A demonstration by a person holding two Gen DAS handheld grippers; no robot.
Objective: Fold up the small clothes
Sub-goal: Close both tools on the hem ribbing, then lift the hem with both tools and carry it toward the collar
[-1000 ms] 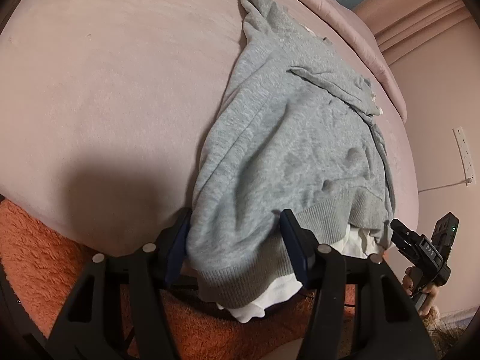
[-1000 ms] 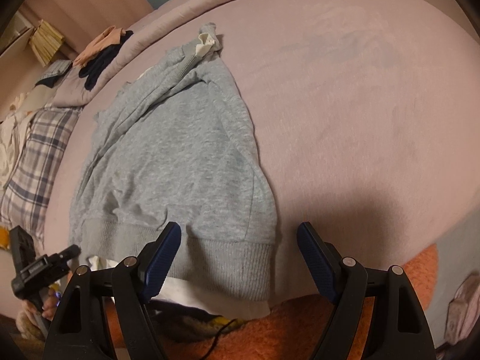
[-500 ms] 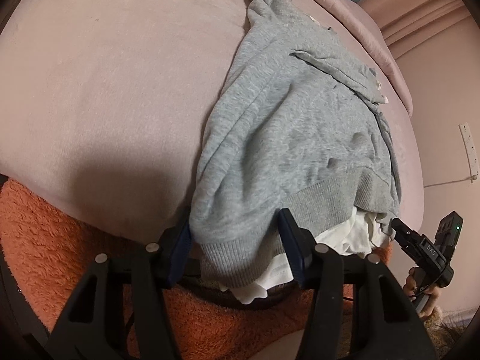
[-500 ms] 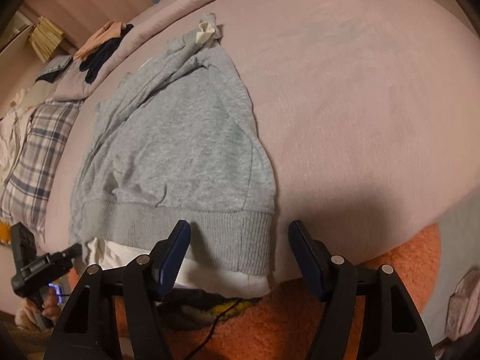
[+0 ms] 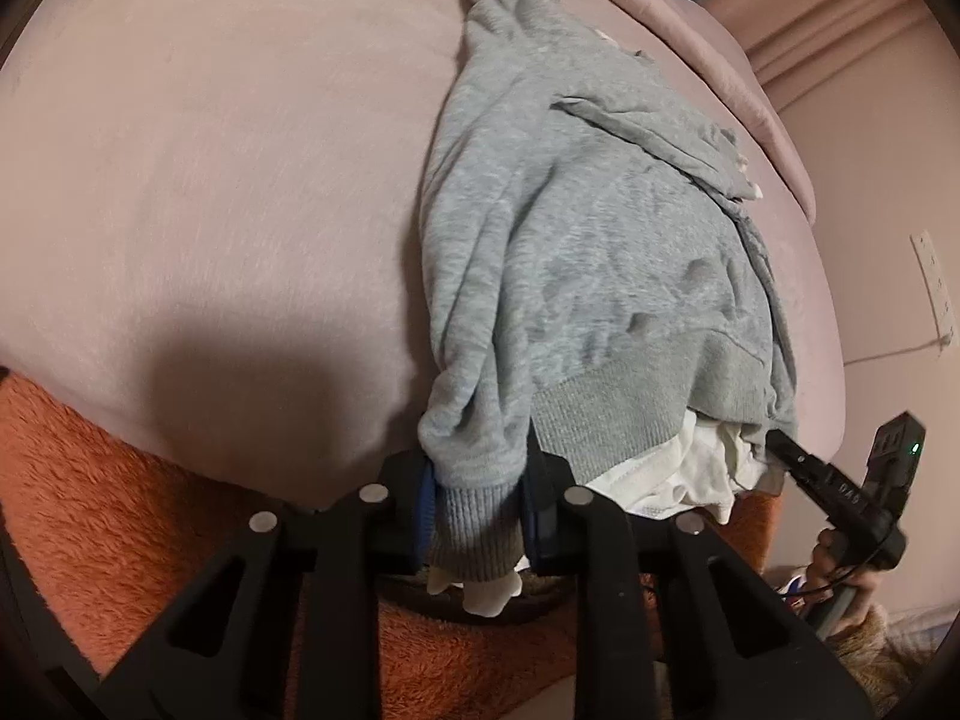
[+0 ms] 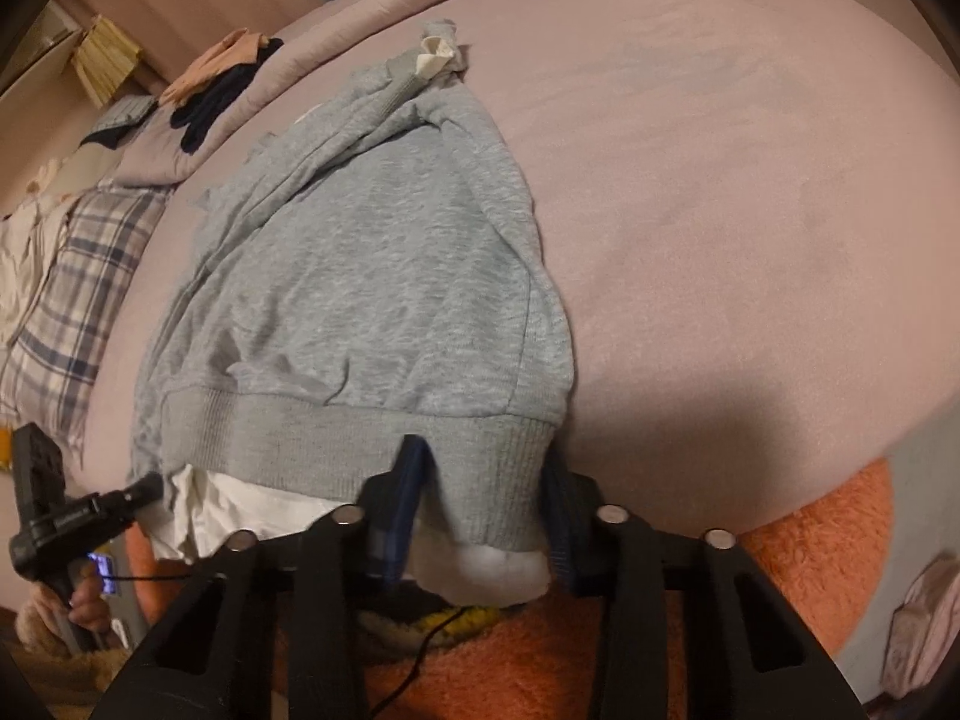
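A grey sweatshirt (image 5: 588, 252) with a white lining lies on the pink bed (image 5: 210, 180), its ribbed hem at the near edge. My left gripper (image 5: 477, 504) is shut on the hem's left corner, bunching the cloth. My right gripper (image 6: 486, 516) is shut on the hem's right corner (image 6: 498, 480), with white lining (image 6: 504, 570) hanging below. The sweatshirt fills the middle of the right wrist view (image 6: 372, 276). Each gripper shows small in the other's view: the right one (image 5: 840, 498), the left one (image 6: 78, 516).
An orange fuzzy blanket (image 5: 120, 510) hangs over the bed's near edge. A plaid cloth (image 6: 66, 282) and a pile of dark and peach clothes (image 6: 222, 78) lie at the bed's far left. A wall (image 5: 888, 180) stands on the right of the bed.
Both grippers moved in onto the hem and closed on it, the left on the left corner, the right on the right corner. The cloth bunched up at the left corner.
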